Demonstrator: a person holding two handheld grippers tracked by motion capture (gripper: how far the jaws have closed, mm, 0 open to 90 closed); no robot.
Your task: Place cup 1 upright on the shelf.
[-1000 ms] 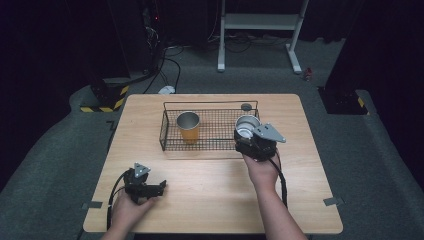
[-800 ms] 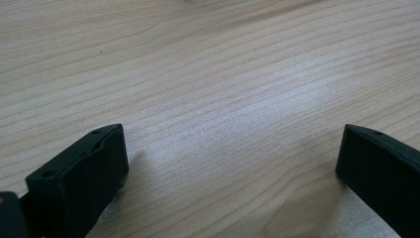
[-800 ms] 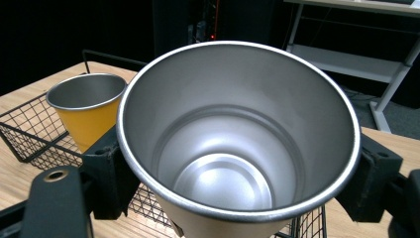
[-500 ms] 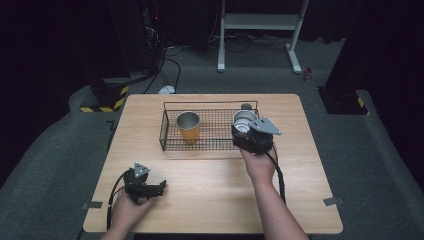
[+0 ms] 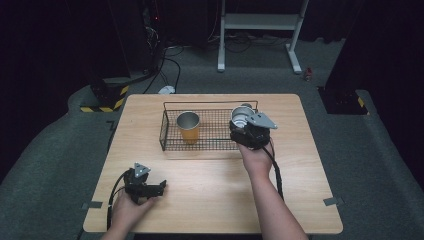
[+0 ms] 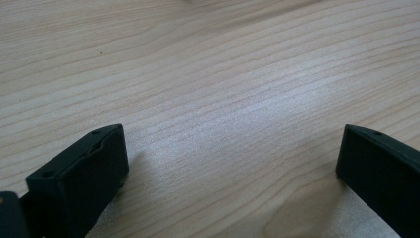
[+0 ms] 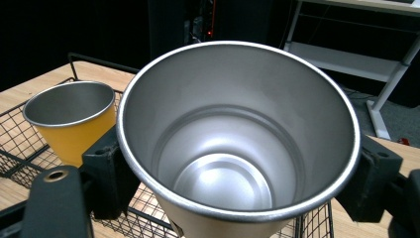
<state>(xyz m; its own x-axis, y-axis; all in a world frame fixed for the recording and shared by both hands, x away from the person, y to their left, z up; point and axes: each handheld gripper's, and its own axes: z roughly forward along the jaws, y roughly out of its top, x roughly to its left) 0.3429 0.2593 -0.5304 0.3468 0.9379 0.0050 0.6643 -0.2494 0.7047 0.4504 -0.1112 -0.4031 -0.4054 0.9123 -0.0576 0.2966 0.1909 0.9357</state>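
**Steel cup held over basket's right end**

R gripper: jaws clamped on either side of the steel cup, cup upright, mouth open to the camera, empty inside. In high view the cup sits at the right end of the wire basket; can't tell if it touches the basket floor. Orange cup stands upright in the basket's left half, well apart from the steel one. L gripper: jaws wide apart, nothing betw. them, low over bare desk at the near-left corner, far from basket.
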